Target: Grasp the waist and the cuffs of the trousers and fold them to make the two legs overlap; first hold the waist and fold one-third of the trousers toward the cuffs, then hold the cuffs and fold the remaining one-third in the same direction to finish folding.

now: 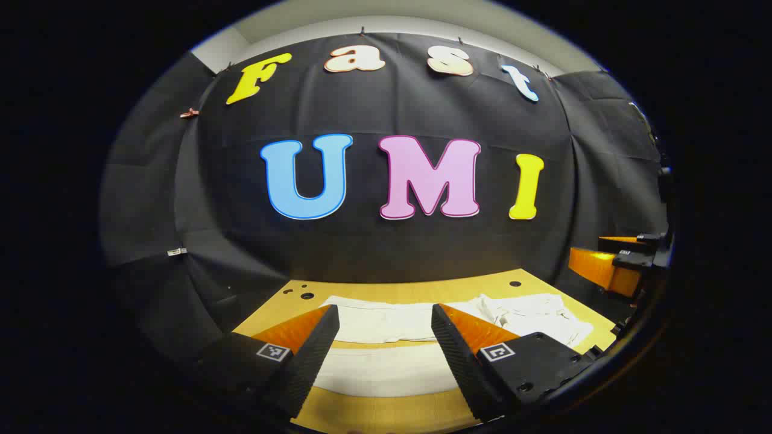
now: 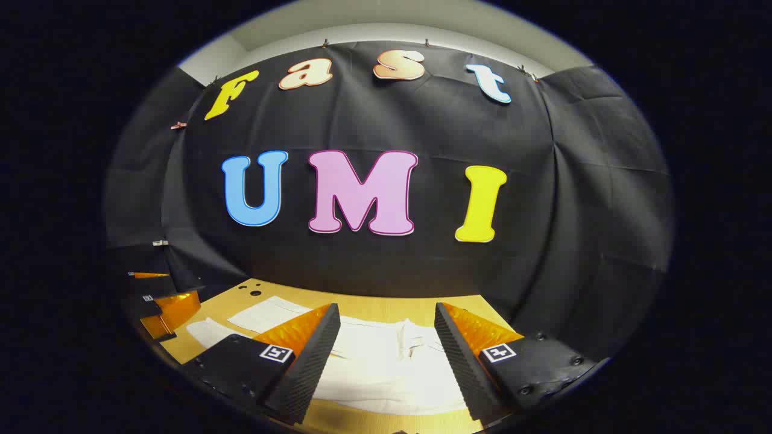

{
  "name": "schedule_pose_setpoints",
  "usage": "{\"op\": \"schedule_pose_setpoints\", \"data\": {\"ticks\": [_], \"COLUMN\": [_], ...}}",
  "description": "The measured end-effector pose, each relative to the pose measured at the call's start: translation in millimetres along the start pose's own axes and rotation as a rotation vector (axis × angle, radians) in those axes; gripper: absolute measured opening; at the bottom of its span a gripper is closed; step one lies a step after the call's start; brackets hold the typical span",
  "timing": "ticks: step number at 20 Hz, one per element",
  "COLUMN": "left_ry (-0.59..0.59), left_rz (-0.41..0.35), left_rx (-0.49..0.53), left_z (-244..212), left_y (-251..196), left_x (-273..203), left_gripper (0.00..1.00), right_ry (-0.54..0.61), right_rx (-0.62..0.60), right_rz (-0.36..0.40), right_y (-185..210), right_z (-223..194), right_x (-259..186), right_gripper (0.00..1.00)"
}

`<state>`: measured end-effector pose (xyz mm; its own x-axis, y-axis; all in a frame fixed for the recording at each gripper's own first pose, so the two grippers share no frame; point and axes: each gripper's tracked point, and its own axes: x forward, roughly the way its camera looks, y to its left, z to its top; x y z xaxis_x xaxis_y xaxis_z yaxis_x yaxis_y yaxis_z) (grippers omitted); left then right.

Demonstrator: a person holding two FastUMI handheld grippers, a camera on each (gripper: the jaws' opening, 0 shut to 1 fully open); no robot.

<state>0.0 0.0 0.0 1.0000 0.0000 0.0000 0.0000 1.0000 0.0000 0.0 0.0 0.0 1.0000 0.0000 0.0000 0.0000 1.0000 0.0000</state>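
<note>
The table (image 1: 386, 416) is the biggest thing before me, a light wooden top with a few round holes near its far edge, set against the booth's black wall. White trousers (image 1: 386, 367) lie spread flat along it, running from one side edge toward the other. In the left gripper view the two legs stretch side by side across the middle, and the rumpled waist (image 1: 531, 313) sits toward the right edge. In the right gripper view the waist (image 2: 410, 343) lies straight ahead, and the legs run off toward the far left corner, where the cuffs (image 2: 265, 313) end.

I hold both grippers level and low, above the near edge, pointing at the far wall. My left gripper (image 1: 385, 343) hangs over the legs with its jaws spread wide, nothing between them, clear of the cloth. My right gripper (image 2: 387, 343) hangs over the waist, likewise parted wide and holding nothing.

Each gripper sees the other off to its side: the right one (image 1: 615, 265) at the right rim of the left gripper view, the left one (image 2: 163, 304) at the left rim of the right gripper view.
</note>
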Motion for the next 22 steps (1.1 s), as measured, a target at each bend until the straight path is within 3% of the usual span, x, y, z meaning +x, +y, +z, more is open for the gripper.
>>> {"op": "schedule_pose_setpoints", "data": {"ticks": [6, 12, 22], "left_ry": [0.021, 0.054, 0.023], "left_rz": [-0.026, -0.036, -0.004], "left_rx": [-0.003, 0.007, 0.052], "left_z": [-6, -13, -3], "left_y": [-7, -5, 6], "left_x": [16, 21, 34], "left_gripper": [0.98, 0.98, 0.98], "right_ry": [0.007, -0.001, -0.009], "right_rx": [0.017, -0.005, -0.013], "right_rz": [-0.024, 0.0, -0.015], "right_y": [-11, -9, -23], "right_z": [-3, -3, -4], "right_x": [8, 12, 32], "right_gripper": [0.97, 0.97, 0.97]}}
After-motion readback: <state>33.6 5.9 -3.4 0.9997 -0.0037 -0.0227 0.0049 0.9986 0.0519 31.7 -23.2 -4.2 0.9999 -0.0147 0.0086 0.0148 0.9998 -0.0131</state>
